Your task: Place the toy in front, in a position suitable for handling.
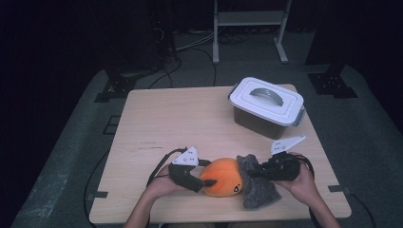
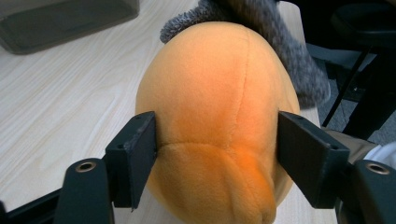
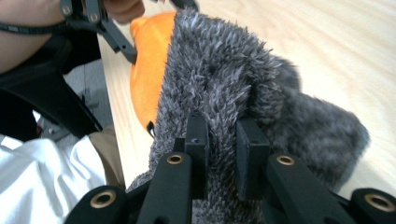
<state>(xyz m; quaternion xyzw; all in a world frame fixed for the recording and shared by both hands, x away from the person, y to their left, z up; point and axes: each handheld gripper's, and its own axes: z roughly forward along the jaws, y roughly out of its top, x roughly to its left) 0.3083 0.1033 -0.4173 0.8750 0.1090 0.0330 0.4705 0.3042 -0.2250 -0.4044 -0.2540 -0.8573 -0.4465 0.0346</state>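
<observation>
An orange plush toy [image 1: 224, 176] lies near the table's front edge, with a small black mark on its front. A grey fuzzy cloth piece [image 1: 259, 190] sits against its right side. My left gripper [image 1: 207, 181] comes in from the left. In the left gripper view its two pads press on both sides of the orange plush [image 2: 215, 84], and the gripper [image 2: 217, 135] is shut on it. My right gripper [image 1: 252, 172] comes in from the right. In the right gripper view the gripper [image 3: 222, 135] is pinched shut on a fold of the grey fur [image 3: 224, 70], with the orange plush [image 3: 149, 60] behind it.
A grey storage box with a white handled lid [image 1: 266, 107] stands closed at the back right of the wooden table [image 1: 166, 118]. The person's lap and white clothing lie just past the front edge. Cables and stand legs are on the floor behind.
</observation>
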